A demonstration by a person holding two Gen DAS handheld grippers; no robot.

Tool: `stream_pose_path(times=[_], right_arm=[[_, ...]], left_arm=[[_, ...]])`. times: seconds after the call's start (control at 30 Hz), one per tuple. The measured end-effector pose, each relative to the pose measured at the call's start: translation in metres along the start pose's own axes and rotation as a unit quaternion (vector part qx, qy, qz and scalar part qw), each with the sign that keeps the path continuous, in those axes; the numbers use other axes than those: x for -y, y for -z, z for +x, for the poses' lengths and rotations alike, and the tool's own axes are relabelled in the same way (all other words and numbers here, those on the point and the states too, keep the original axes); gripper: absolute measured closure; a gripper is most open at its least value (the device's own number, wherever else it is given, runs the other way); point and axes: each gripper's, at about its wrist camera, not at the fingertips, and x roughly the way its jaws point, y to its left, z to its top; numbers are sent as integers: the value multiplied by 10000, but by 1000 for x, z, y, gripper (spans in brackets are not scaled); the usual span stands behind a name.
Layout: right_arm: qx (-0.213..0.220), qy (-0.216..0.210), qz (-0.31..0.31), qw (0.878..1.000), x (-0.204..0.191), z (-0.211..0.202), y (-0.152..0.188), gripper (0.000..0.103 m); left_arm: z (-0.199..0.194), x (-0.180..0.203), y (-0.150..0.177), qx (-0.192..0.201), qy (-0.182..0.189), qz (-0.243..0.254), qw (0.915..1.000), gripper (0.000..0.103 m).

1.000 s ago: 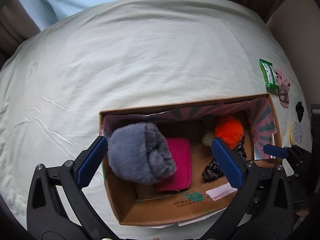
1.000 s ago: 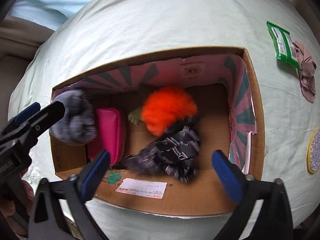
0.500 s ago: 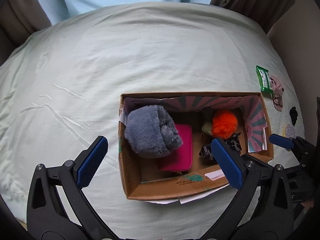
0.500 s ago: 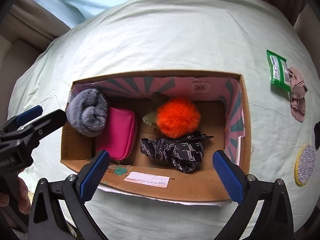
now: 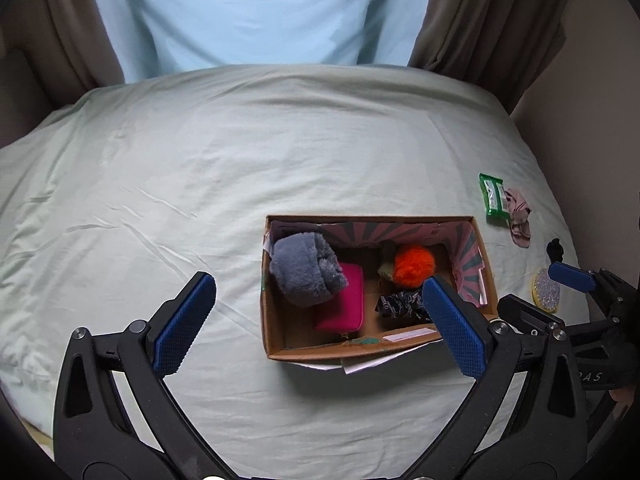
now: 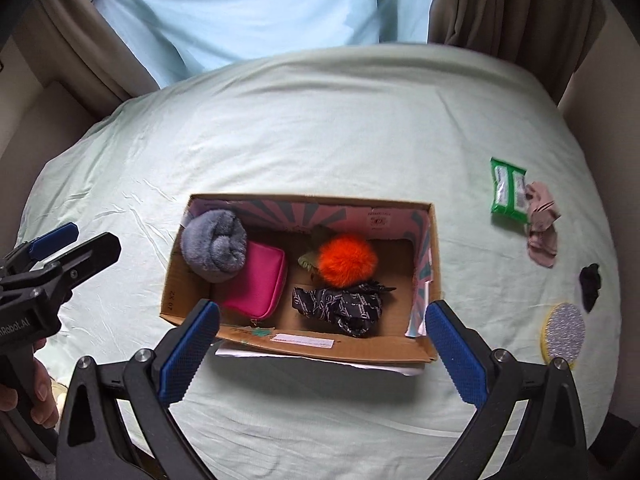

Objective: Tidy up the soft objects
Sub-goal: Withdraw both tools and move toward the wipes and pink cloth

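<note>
An open cardboard box [image 5: 276, 336] [image 6: 416, 350] sits on the pale green bed. Inside lie a grey fluffy roll [image 5: 304, 268] [image 6: 214, 246], a pink pouch [image 5: 344, 304] [image 6: 260, 280], an orange pompom [image 5: 412, 264] [image 6: 346, 260] over a small green thing, and a black patterned cloth [image 5: 400, 304] [image 6: 344, 306]. My left gripper [image 5: 320, 328] is open and empty, held above and in front of the box. My right gripper [image 6: 320, 352] is open and empty, above the box's near edge.
To the right of the box on the bed lie a green packet [image 6: 508, 190], a pink crumpled cloth [image 6: 542, 224], a small black item [image 6: 590, 284] and a glittery round pad [image 6: 564, 330]. Curtains [image 6: 500, 4] hang beyond the bed's far edge.
Both grippers have pulled up and back from the box, which now looks smaller. The grey roll and black cloth lie released inside it.
</note>
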Motion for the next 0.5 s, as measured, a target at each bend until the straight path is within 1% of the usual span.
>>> stream_pose_path(times=[0.2,0.37,0.5], right_arm=[[625,120,-170,9978,-15,-65,4,1],[1121,225,-153,9933,-25,-112,11,1],[1590,520,-126,9858,-32,-150,20,1]], left_arm=[[-53,-5,8,362,-83,-132,9992,0],[-96,-4,16,649,-144,-218,9976,0],[-127,0,21,896,-278,-211,9954,0]])
